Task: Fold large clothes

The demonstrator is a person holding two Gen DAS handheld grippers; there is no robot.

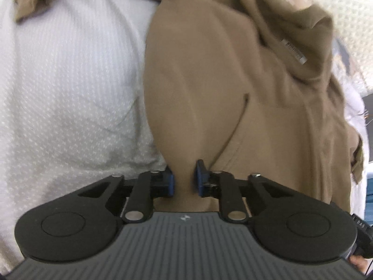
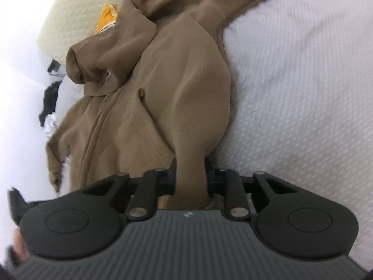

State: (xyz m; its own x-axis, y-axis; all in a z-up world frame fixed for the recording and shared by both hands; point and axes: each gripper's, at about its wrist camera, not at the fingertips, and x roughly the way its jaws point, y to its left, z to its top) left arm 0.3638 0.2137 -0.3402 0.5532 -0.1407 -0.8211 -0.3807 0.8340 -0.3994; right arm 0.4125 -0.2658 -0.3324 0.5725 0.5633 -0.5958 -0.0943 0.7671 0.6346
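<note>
Since a hoodie (image 1: 209, 88) this size won't fold from one corner, I have a hold on it at two places at once. My left gripper (image 1: 184, 178) has its jaws drawn in on a pinch of the tan cloth, the blue pads (image 1: 171, 182) pressing a narrow ridge of it between them. My right gripper (image 2: 190, 177) does the same in its own view, jaws clamped on a thick roll of the same fabric that rises out from between them. I take both pinches to be on the near edge of the garment, probably the hem, though the fold hides the seam.

The hoodie lies on a white textured bedspread (image 1: 70, 81) (a bed, not a desk), bunched along one line, its hood (image 2: 105, 56) crumpled at the far end and a sleeve (image 2: 233, 2) trailing off across the cover. A small label (image 1: 295, 51) shows near the neck. Beyond the hood sits something orange (image 2: 106, 18), which I can't identify, and some dark clutter (image 2: 50, 102) off the bed's edge.

The body isn't flat, so my guess is that this double grip is for lifting and spreading it before any real fold. The risk I see is the heavy cloth sliding out of one pinch and dragging the whole thing askew.
</note>
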